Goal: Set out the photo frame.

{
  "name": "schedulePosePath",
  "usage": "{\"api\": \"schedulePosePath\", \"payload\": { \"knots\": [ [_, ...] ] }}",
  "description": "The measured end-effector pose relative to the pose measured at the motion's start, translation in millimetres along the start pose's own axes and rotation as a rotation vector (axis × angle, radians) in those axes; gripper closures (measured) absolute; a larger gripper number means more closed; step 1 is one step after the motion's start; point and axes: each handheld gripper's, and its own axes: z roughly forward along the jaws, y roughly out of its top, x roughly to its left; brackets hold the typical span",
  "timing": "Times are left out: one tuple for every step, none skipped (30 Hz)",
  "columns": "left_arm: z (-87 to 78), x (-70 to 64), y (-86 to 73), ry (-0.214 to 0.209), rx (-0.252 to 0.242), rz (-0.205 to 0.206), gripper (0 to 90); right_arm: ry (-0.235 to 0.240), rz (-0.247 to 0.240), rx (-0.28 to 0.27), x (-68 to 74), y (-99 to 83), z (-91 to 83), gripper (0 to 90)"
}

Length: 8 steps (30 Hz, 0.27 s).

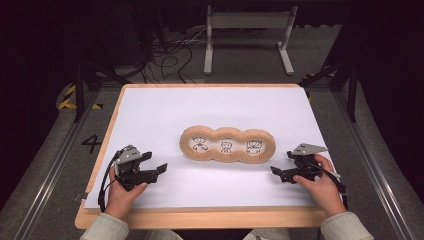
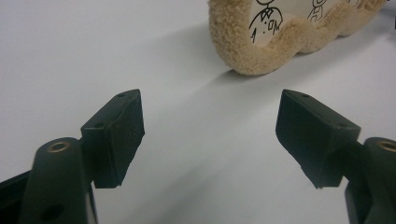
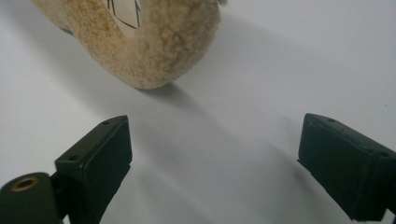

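In the high view, a fuzzy tan pouch (image 1: 227,144) shaped like three joined rings lies flat near the middle of the white tabletop (image 1: 165,107), its long side running left to right. Three small black line drawings sit on its white inner panels. The left gripper (image 1: 161,169) is held low over the tabletop to the left of the pouch, its jaws pointing toward it and apart from it. The right gripper (image 1: 276,171) mirrors it at the pouch's right end, closer but not touching. Each is held by a hand coming in from the bottom edge, in a pale sleeve. Beyond the tabletop's far edge this view alone takes in a grey floor, loose black cables (image 1: 167,57) and a white metal frame (image 1: 248,35).

The left gripper view looks along its own two black jaws, which stand wide apart with bare white tabletop between them. The pouch's rounded left end (image 2: 261,51) sits beyond, toward the upper right, and the plush pile and one drawing show here in close detail that the high view lacks.

The right gripper view shows its jaws likewise spread wide and holding nothing. The pouch's end (image 3: 149,51) lies ahead at the upper left, casting a soft shadow on the tabletop, near the left jaw yet clear of it.
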Motion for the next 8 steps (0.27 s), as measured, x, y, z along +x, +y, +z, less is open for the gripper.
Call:
{"api": "schedulePosePath", "payload": {
  "knots": [
    [0.1, -0.5, -0.4, -0.004, 0.002, -0.011, 24.2, -0.002, 0.0, -0.001, 0.3, 0.3, -0.2, 10.2],
    [0.2, 0.7, -0.1, 0.007, -0.001, 0.005, 24.2, -0.004, 0.001, -0.002, 0.7, 0.6, -0.7, 10.2],
    [0.3, 0.6, 0.0, 0.009, 0.0, 0.004, 24.2, 0.0, 0.003, -0.008, 0.6, 1.0, -1.3, 10.2],
    [0.2, 0.5, 0.1, 0.011, 0.003, 0.005, 24.2, 0.012, 0.013, -0.022, 1.2, 1.9, -2.4, 10.2],
    [0.3, 0.3, 0.1, 0.012, 0.004, 0.005, 24.2, 0.02, 0.014, -0.03, 1.7, 2.7, -3.5, 10.2],
    [0.2, 0.3, 0.1, 0.011, 0.006, 0.009, 24.1, 0.019, 0.015, -0.033, 2.3, 3.3, -4.0, 10.2],
    [0.3, 0.7, 0.1, 0.011, -0.001, 0.014, 24.0, 0.014, 0.008, -0.033, 2.8, 4.0, -4.7, 10.2],
    [0.2, 0.7, 0.1, 0.011, -0.002, 0.014, 23.8, 0.011, 0.004, -0.035, 2.8, 4.3, -4.7, 10.2]
  ]
}}
